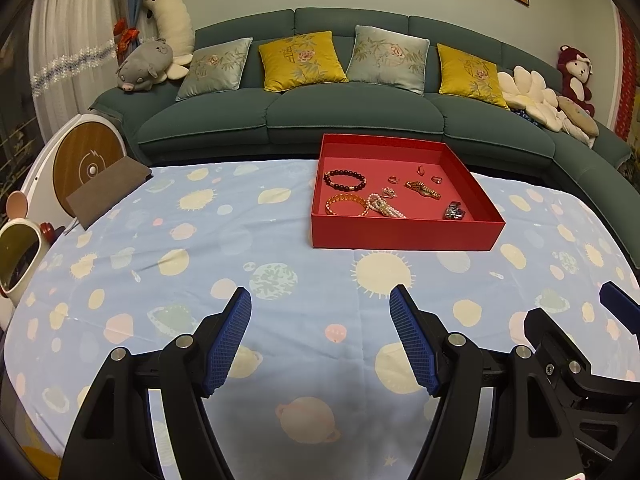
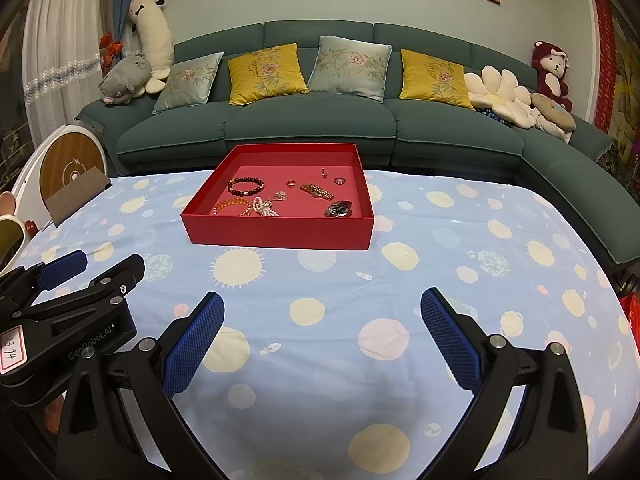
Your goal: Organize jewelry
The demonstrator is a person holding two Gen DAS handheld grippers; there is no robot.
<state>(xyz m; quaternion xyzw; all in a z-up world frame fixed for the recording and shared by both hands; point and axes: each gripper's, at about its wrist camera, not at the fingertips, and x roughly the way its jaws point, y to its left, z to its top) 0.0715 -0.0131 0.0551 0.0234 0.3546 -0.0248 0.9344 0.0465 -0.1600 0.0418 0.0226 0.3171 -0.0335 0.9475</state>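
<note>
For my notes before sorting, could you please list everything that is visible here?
red tray: 1, red, on the tablecloth
dark bead bracelet: 1, black, tray's left rear
gold bracelet: 1, gold, tray's left front
pearl strand: 1, white, tray's middle front
rings: 3, small, tray's rear
tablecloth: 1, pale blue with planets
sofa: 1, green, behind
cushions: 4, yellow and grey
left tool: open, empty
right tool: open, empty

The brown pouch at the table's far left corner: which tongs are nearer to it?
Left. The left tongs sit on the brown pouch's side; the right tongs are beyond them, farther away.
</note>
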